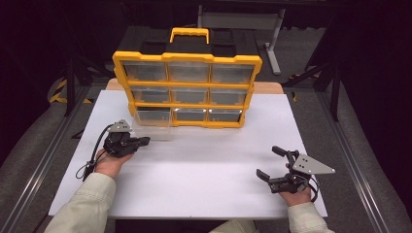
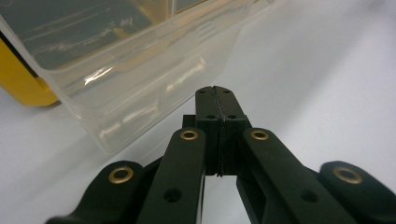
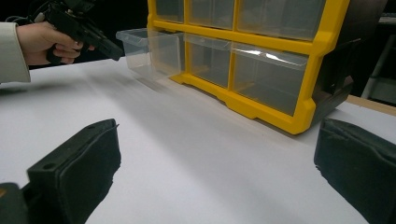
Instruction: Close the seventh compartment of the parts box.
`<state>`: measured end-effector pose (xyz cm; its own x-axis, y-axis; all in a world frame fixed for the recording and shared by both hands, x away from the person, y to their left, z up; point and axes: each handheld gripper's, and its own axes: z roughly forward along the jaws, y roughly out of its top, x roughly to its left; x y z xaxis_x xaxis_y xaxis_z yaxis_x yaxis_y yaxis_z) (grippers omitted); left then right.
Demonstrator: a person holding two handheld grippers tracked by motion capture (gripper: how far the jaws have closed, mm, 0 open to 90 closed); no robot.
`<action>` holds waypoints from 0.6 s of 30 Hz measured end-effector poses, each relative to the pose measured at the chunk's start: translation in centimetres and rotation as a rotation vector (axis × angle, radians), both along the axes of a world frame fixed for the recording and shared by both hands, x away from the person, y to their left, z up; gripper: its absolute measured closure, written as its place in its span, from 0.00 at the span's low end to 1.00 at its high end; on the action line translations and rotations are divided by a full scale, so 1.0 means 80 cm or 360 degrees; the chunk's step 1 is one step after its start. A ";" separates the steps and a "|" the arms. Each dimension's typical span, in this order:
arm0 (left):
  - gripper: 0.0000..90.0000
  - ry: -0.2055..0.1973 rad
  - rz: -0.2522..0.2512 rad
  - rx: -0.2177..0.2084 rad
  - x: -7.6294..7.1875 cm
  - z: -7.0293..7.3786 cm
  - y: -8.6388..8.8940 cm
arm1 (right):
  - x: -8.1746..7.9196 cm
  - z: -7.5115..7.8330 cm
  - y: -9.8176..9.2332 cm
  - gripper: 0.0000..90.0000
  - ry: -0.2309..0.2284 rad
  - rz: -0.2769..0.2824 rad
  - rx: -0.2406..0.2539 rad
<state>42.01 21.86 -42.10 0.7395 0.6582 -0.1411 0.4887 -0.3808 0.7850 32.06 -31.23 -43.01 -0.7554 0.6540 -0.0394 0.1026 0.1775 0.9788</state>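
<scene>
Clear drawer (image 1: 152,121) pulled out, yellow organizer (image 1: 187,90), btm-left slot

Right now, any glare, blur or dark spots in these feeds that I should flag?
High view: surroundings very dark, the white table bright and evenly lit. Left gripper view: glare streaks on the clear drawer; the shut left hand-held gripper is sharp. Right gripper view: the open right hand-held gripper has soft, out-of-focus pads; glare on the organizer drawer fronts.
</scene>
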 end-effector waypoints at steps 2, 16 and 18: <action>0.99 0.0002 0.0012 -0.0009 0.004 -0.002 -0.001 | 0.000 0.000 0.000 0.01 0.0000 -0.0001 -0.0001; 0.99 0.0017 0.0062 -0.0036 0.019 -0.006 -0.004 | 0.000 0.000 0.001 0.01 0.0000 0.0001 -0.0008; 0.99 0.0008 0.0057 -0.0031 0.022 -0.006 -0.007 | 0.000 0.000 0.001 0.01 -0.0001 0.0002 -0.0007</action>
<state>43.78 21.33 -42.54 0.7145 0.6816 -0.1579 0.5060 -0.3476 0.7894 32.04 -31.16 -43.00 -0.7563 0.6529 -0.0424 0.1020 0.1817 0.9781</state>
